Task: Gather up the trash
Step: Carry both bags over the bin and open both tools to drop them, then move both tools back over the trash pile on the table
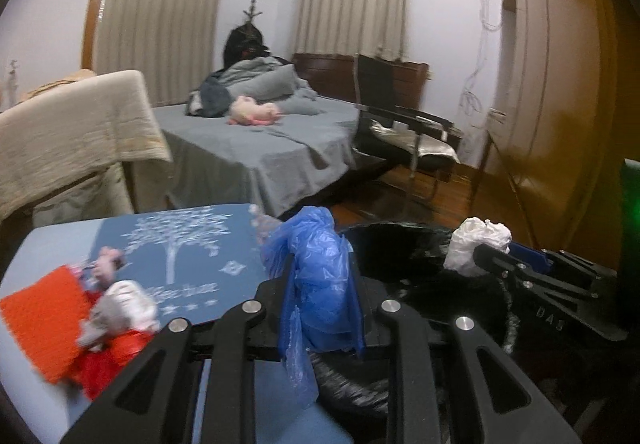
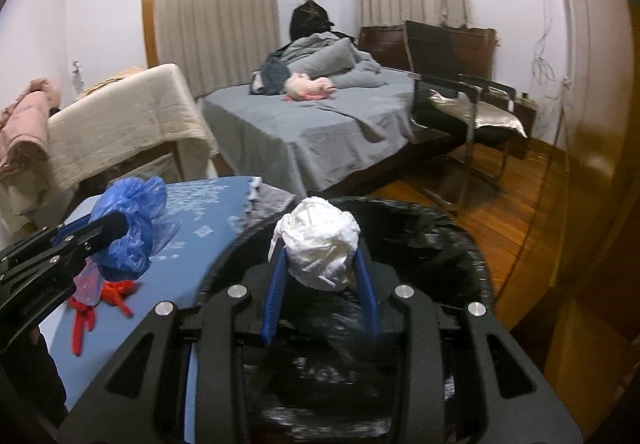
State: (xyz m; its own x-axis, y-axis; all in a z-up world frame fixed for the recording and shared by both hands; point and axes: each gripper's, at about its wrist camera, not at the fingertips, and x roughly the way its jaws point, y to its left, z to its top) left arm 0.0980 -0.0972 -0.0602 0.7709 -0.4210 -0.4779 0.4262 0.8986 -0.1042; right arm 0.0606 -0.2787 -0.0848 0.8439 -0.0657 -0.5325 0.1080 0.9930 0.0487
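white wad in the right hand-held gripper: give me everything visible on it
The white wad looks like crumpled thin paper or plastic, bunched into a rough ball with creases all over. It sits clamped between the two blue fingers of the right hand-held gripper, bulging above the fingertips. It is held over the open mouth of the black-lined bin, not touching it. The left wrist view shows the same wad from the side, above the bin, to the right of the blue bag.

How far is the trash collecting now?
Done: cannot tell; the bin interior is dark. In hand: the right hand-held gripper holds white paper over the bin; the left holds a blue bag. Left: red trash on the table.
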